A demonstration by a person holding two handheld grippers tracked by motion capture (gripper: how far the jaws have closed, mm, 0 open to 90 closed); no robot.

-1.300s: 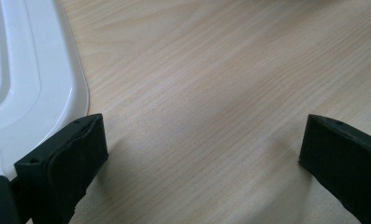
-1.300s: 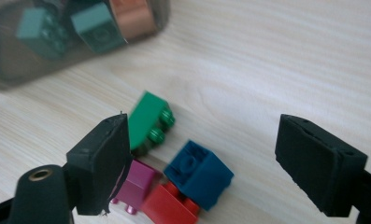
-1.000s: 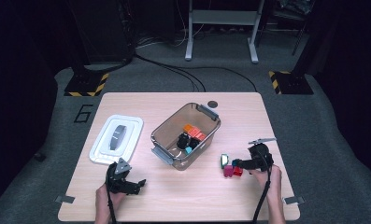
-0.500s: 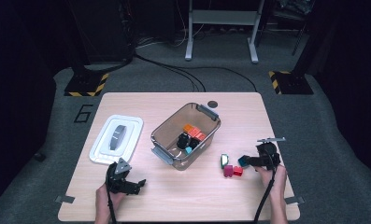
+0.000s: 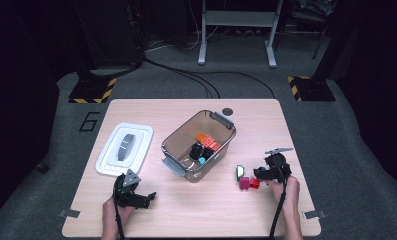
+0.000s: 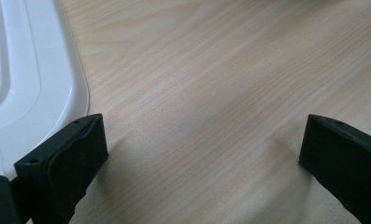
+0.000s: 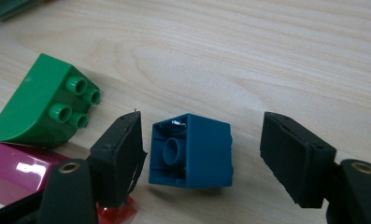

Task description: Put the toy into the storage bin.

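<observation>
In the right gripper view a blue brick (image 7: 192,149) lies on its side on the table between the jaws of my right gripper (image 7: 201,140). The jaws have just been closing on it. The left jaw is almost at the brick and the right jaw still stands clear, so nothing is gripped. Beside it lie a green sloped brick (image 7: 43,107), a magenta brick (image 7: 15,170) and a red brick (image 7: 117,212). From above, the right gripper (image 5: 260,175) is at the table's right, next to these bricks (image 5: 244,183). My left gripper (image 5: 148,197) rests open near the front left, over bare wood (image 6: 204,135).
A clear plastic bin (image 5: 178,135) with several coloured bricks stands in the middle of the table. Its white lid (image 5: 125,148) lies flat to the left, and the lid's corner (image 6: 29,79) is just beside the left gripper's jaw. A small dark disc (image 5: 228,111) sits near the far edge.
The right gripper has shifted a little beside the loose bricks. The left gripper, bin and lid have stayed put.
</observation>
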